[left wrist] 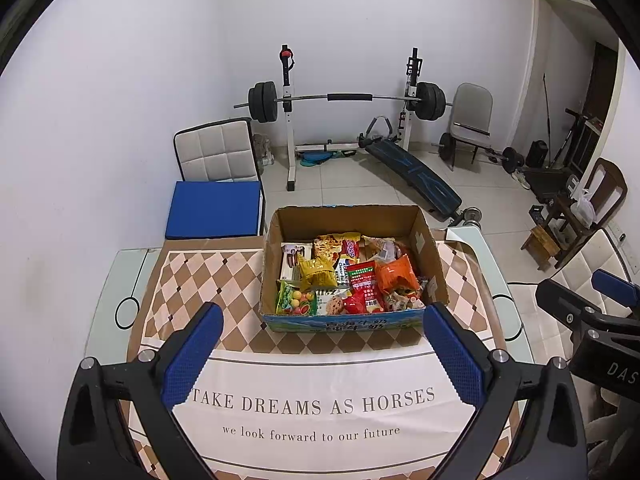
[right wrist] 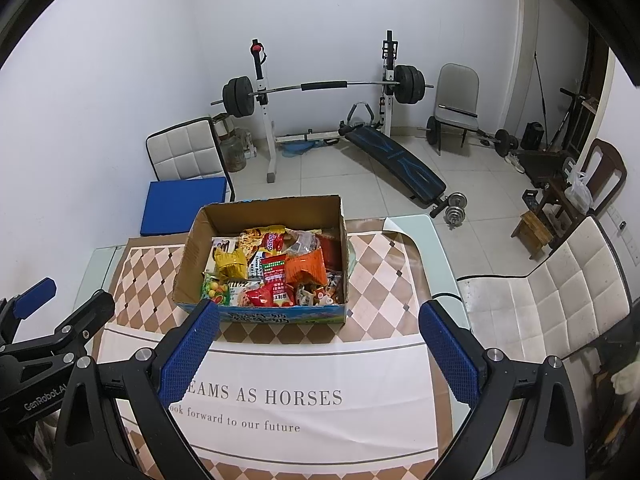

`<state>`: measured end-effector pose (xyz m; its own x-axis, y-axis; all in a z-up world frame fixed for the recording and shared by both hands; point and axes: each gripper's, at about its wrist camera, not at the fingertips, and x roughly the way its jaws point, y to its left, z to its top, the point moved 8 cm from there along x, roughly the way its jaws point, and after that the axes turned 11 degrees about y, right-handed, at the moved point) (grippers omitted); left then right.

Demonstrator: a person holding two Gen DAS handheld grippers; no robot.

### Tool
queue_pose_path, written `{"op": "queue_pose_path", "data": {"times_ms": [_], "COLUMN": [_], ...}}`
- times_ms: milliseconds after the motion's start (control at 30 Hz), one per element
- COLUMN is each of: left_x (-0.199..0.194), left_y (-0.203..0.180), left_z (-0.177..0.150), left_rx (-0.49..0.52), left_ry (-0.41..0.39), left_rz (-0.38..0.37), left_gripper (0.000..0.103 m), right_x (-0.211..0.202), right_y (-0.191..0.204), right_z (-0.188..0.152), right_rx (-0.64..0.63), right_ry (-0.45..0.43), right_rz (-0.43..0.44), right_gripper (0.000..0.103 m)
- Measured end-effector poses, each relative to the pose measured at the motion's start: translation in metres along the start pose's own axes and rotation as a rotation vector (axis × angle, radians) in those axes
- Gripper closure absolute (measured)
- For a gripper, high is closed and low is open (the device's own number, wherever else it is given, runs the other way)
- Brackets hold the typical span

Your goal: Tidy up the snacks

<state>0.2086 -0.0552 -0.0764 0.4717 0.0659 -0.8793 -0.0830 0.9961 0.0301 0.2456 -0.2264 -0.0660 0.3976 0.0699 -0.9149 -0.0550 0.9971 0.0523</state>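
Note:
An open cardboard box [left wrist: 434, 256] [right wrist: 188, 256] stands on the table, filled with several snack packets: an orange bag [left wrist: 396, 274] [right wrist: 306, 268], a yellow bag [left wrist: 318, 272] [right wrist: 230, 262], a red packet [left wrist: 362, 284] [right wrist: 266, 294] and a green candy pack [left wrist: 292, 300] [right wrist: 214, 290]. My left gripper [left wrist: 322, 320] is open and empty, just in front of the box. My right gripper [right wrist: 320, 320] is open and empty, in front of the box and slightly to its right. Each gripper shows at the edge of the other's view.
The table has a diamond-patterned cloth [left wrist: 200, 280] with printed words. A blue-cushioned chair [left wrist: 214, 208] stands behind the table on the left, a white chair [right wrist: 552, 296] at its right. A barbell rack [left wrist: 344, 100] and a bench [left wrist: 412, 172] stand on the floor beyond.

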Motion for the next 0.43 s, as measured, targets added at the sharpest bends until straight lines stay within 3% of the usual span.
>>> {"op": "queue_pose_path", "data": {"times_ms": [433], "left_x": [-0.005], "left_y": [-0.0013], "left_z": [0.0011], "left_rx": [-0.002], "left_ry": [-0.007], "left_rz": [-0.006], "left_gripper": [0.0], "right_x": [-0.0003], "right_y": [0.0022], "right_z": [0.0011], "right_rx": [0.0], "right_ry": [-0.002], "right_rz": [0.0], "right_gripper": [0.001]}}
